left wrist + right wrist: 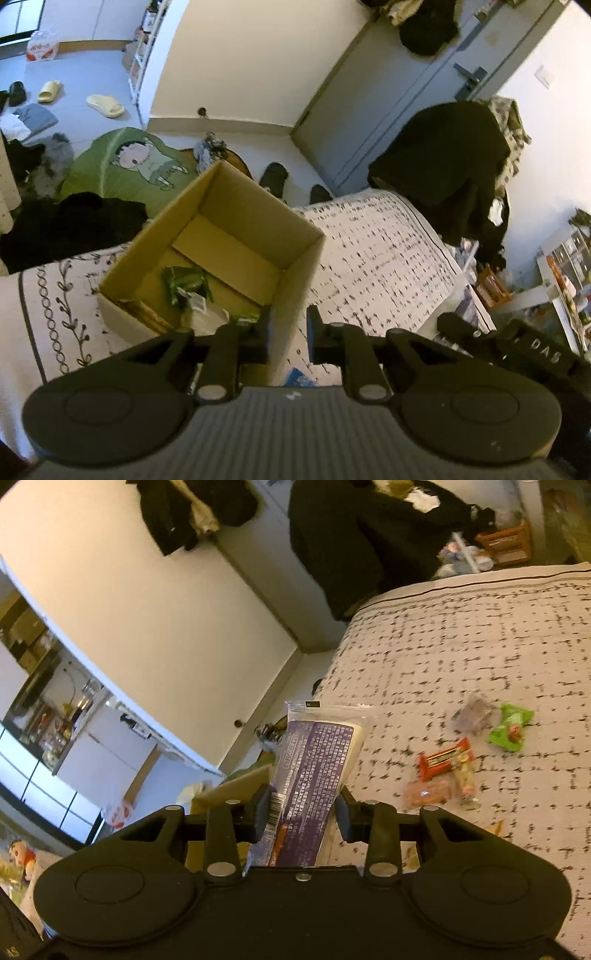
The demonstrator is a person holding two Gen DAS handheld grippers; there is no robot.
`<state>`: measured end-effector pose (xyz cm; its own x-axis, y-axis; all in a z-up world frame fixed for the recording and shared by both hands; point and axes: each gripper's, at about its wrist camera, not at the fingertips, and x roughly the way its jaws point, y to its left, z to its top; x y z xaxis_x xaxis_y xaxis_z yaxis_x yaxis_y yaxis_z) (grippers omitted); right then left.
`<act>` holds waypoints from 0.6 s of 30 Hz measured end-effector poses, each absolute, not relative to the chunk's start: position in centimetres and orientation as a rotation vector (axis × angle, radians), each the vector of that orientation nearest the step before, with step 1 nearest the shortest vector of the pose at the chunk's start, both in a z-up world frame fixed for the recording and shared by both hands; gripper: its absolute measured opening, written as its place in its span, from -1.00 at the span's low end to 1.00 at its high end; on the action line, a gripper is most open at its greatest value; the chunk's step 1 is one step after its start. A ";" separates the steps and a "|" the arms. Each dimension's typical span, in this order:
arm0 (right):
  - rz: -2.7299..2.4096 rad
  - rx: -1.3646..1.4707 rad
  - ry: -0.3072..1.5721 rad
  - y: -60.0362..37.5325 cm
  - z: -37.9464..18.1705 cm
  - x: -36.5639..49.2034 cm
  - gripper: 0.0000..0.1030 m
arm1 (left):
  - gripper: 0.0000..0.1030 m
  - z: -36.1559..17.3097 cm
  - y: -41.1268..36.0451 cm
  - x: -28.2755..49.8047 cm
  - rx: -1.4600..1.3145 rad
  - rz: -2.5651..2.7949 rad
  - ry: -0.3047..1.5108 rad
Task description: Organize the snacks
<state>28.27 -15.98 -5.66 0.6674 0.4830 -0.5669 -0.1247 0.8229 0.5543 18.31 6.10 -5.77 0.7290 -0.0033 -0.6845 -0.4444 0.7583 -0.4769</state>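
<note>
A cardboard box (218,254) stands open on a patterned bedspread (376,251), just ahead and to the left of the left gripper (289,334), whose jaws sit apart with nothing between them. The near right wall of the box lies in line with the gap between the jaws. Inside, close to the left jaw, lie a green packet (186,282) and a pale wrapper (205,314) on the box floor.

The right gripper (303,812) has its jaws clamped on a purple-and-white snack packet (317,768), which stands upright between them and rises well above the fingertips. A barcode on the packet sits against the left jaw.

To the right of the right gripper's jaws, several snacks are scattered over the bedspread: a red bar (445,760), a yellow-wrapped sweet (466,781) touching it, a pinkish packet (428,793) just below, a grey wrapper (474,714) farther off, and a bright green packet (511,727) beside that. Behind the held packet, left of the jaws, a strip of cardboard (236,786) shows.

Dark clothing (443,166) hangs beyond the bed's far edge.
</note>
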 end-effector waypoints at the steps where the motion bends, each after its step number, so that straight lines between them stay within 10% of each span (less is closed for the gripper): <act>1: 0.353 0.508 0.773 -16.2 -5.8 28.3 -0.30 | -0.71 -5.9 5.9 18.3 -0.680 0.258 0.732; 18: 0.255 0.532 0.750 -19.9 -5.0 28.6 -0.29 | 0.06 -8.3 1.2 19.8 -0.715 0.193 0.790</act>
<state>28.58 -19.86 -4.95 0.7093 0.4025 -0.5786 -0.0328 0.8389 0.5433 19.85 1.22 -8.33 0.7001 -0.0989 -0.7071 -0.4132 0.7516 -0.5142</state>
